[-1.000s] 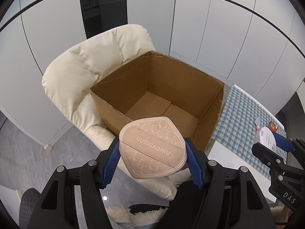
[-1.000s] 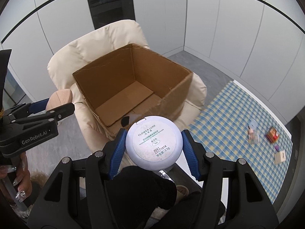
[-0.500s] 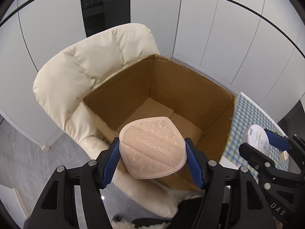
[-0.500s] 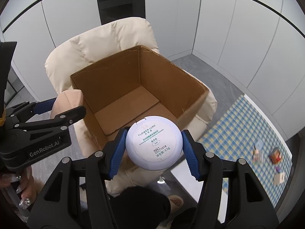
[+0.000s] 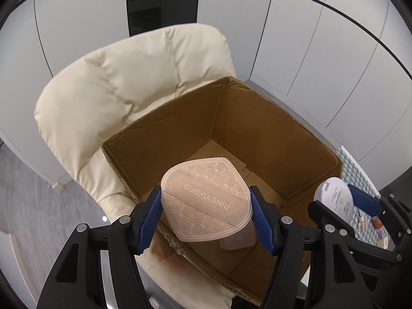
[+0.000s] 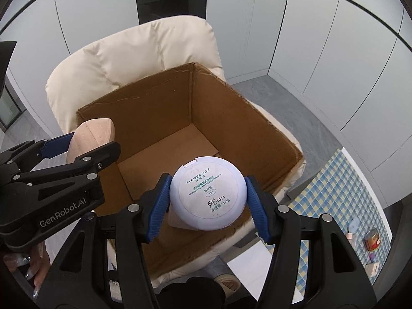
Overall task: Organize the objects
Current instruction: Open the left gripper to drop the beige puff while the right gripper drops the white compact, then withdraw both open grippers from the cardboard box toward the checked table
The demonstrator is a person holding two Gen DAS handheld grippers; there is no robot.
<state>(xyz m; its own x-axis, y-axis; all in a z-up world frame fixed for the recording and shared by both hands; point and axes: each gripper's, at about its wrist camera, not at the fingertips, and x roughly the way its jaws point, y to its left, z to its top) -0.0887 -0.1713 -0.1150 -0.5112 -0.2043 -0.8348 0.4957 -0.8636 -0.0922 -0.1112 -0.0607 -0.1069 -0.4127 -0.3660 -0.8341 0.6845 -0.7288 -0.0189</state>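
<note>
My left gripper [image 5: 206,206] is shut on a beige shield-shaped case [image 5: 206,199] marked GUOXIAONIU and holds it over the near edge of an open cardboard box [image 5: 257,118]. My right gripper [image 6: 207,195] is shut on a round white powder compact [image 6: 207,193] and holds it above the box [image 6: 231,118] near its front rim. The left gripper [image 6: 77,152] with the beige case [image 6: 90,139] shows at the left of the right wrist view. The compact [image 5: 334,200] shows at the right of the left wrist view. A pale object lies in the box under each held item.
The box sits on a cream padded armchair [image 5: 116,82]. A table with a blue checked cloth [image 6: 347,180] stands at the right, with small items [image 6: 372,239] on it. White wall panels are behind. Grey floor [image 5: 31,200] lies to the left.
Both grippers have moved forward and over the box with their items still held. The box now fills more of both views.
</note>
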